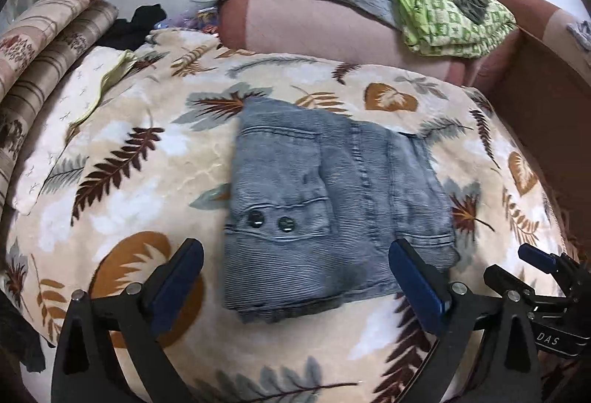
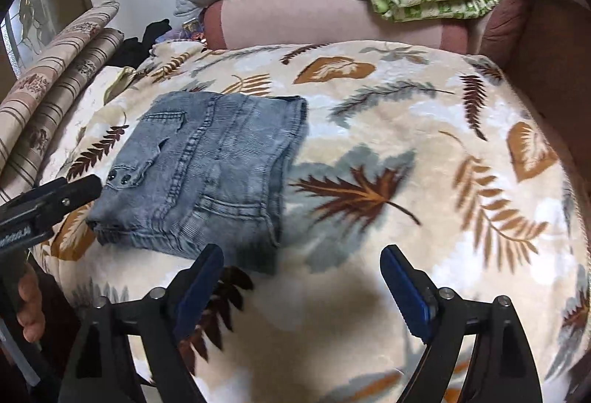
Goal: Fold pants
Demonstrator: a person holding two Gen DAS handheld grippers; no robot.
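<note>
Denim of a washed blue-grey colour makes up the folded pants (image 1: 332,203), which lie as a compact rectangle on the cream fleece blanket with the brown and grey leaf print (image 1: 129,159) that covers the bed. The left gripper (image 1: 295,277) hangs just above the near edge of the bundle with its blue-padded fingers (image 1: 177,277) wide apart and nothing between them. The right gripper (image 2: 301,283) is also spread wide and empty, above bare blanket beside the bundle.

I judge the fold as practically finished, so the risks are small but real. The near edge shows several stacked layers, and the corner under the left gripper's right-hand pad looks slightly lifted; if a finger brushes it while going away, the top layer could slide or spring open. The blanket is soft and uneven, so a pull on it could tilt the bundle. The two grippers are near each other and could knock together.
</note>
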